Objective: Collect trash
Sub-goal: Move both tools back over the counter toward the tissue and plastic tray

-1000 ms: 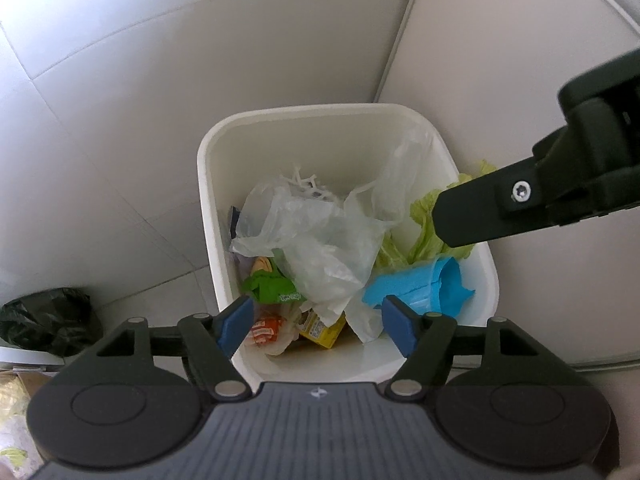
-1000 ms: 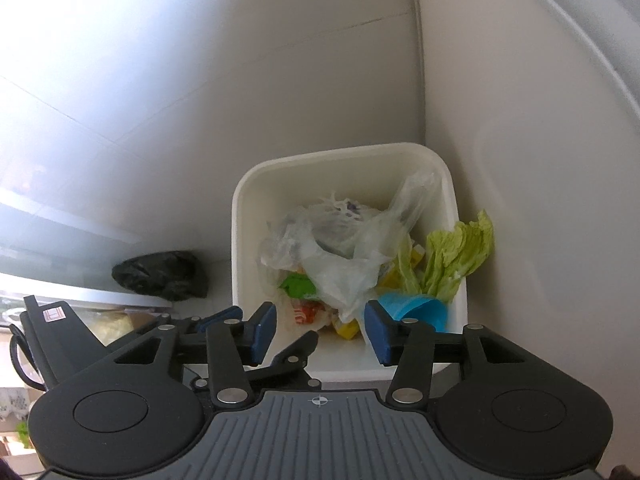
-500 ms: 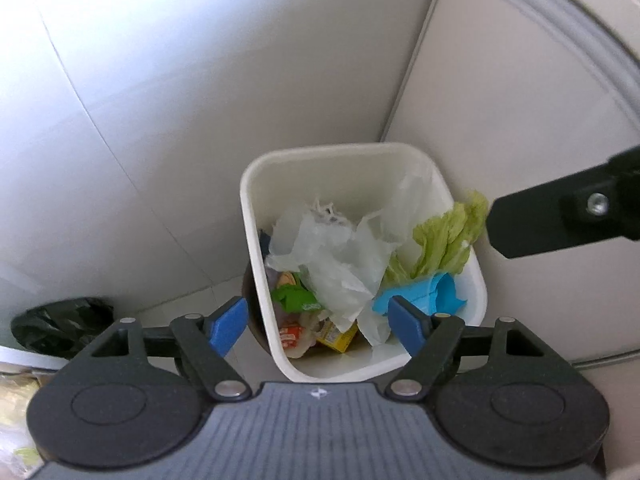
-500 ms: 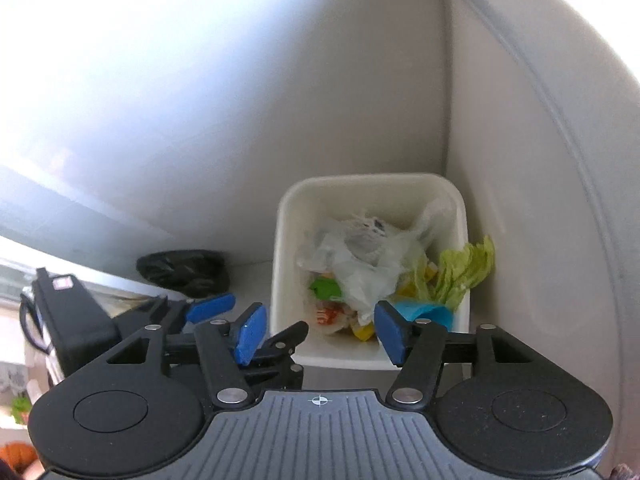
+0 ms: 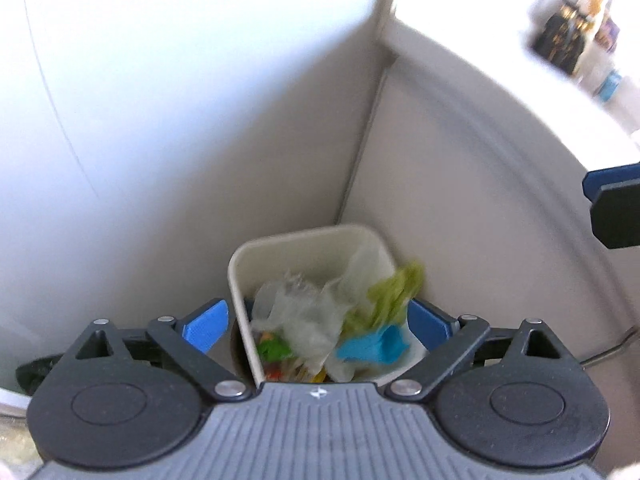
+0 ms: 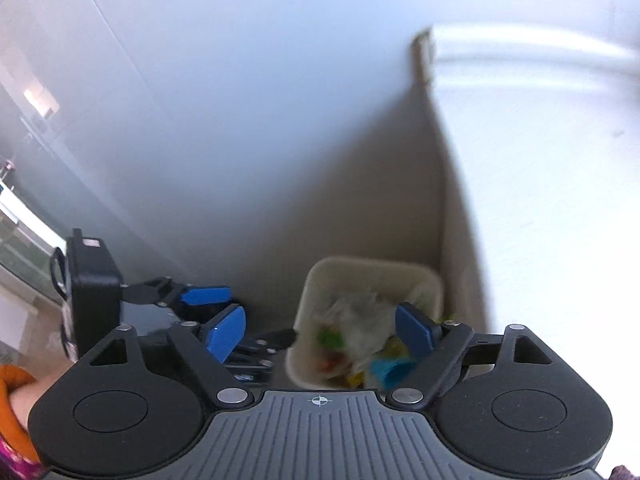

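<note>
- Both of your grippers are letting go: the left gripper (image 5: pixel 318 326) has its blue fingers (image 5: pixel 206 326) spreading wide with nothing pinched between them, and the right gripper (image 6: pixel 320 328) is spreading its jaws too, also empty.
- Below you, the white bin (image 5: pixel 240 276) stands on the floor, tucked into the corner where the pale wall (image 5: pixel 180 120) meets a light cabinet side (image 5: pixel 460 200). Its long sides run away from you towards that corner.
- Inside it you can see a crumpled clear bag (image 5: pixel 308 312), a green lettuce leaf (image 5: pixel 394 292) hanging over the right rim, a blue cup (image 5: pixel 372 346) lying on its side with its mouth to the right, and small green, red and yellow wrappers (image 5: pixel 274 350); any print on them is too blurred to read.
- From your right wrist view, the left gripper (image 6: pixel 200 308) sits to the left of the bin (image 6: pixel 304 300).
- A black bag (image 5: pixel 30 370) lies on the floor, left of the bin.
- Blurred bottles (image 5: pixel 576 36) stand far up on the right; their labels are unreadable.
</note>
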`<action>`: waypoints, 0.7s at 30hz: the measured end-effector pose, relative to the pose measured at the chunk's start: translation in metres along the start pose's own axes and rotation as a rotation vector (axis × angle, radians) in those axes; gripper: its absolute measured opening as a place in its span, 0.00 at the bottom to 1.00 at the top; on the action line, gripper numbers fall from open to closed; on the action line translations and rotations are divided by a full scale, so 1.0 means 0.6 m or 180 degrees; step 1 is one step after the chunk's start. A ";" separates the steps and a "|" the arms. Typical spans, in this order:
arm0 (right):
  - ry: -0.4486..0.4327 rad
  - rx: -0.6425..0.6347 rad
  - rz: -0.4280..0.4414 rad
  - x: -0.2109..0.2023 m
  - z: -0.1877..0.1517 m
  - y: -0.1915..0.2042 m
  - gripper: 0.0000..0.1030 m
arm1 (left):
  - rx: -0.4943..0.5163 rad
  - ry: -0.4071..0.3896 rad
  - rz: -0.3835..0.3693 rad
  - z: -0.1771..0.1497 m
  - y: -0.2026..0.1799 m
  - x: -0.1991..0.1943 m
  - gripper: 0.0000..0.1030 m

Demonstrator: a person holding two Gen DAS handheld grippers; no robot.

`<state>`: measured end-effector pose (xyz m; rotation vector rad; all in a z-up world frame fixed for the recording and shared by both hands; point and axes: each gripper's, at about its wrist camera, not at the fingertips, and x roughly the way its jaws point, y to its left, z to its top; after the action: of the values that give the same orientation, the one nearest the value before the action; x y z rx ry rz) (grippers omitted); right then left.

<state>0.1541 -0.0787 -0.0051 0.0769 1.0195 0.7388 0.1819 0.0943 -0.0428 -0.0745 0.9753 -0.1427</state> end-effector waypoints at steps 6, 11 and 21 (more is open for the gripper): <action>-0.0414 0.0009 -0.0338 -0.078 -0.011 -0.084 0.86 | 0.0104 -0.0297 -0.0105 0.039 -0.053 -0.046 0.99; -0.0658 0.0324 -0.0561 -0.133 -0.019 -0.191 0.87 | 0.0230 -0.0489 -0.0274 0.069 -0.113 -0.063 0.99; -0.0994 0.0941 -0.1413 -0.247 -0.050 -0.397 0.87 | 0.0751 -0.0568 -0.0552 0.138 -0.274 -0.041 0.99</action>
<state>0.2096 -0.3552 -0.0033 0.2075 0.7995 0.1600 0.2225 -0.0643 0.0444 0.0447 0.7677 -0.4030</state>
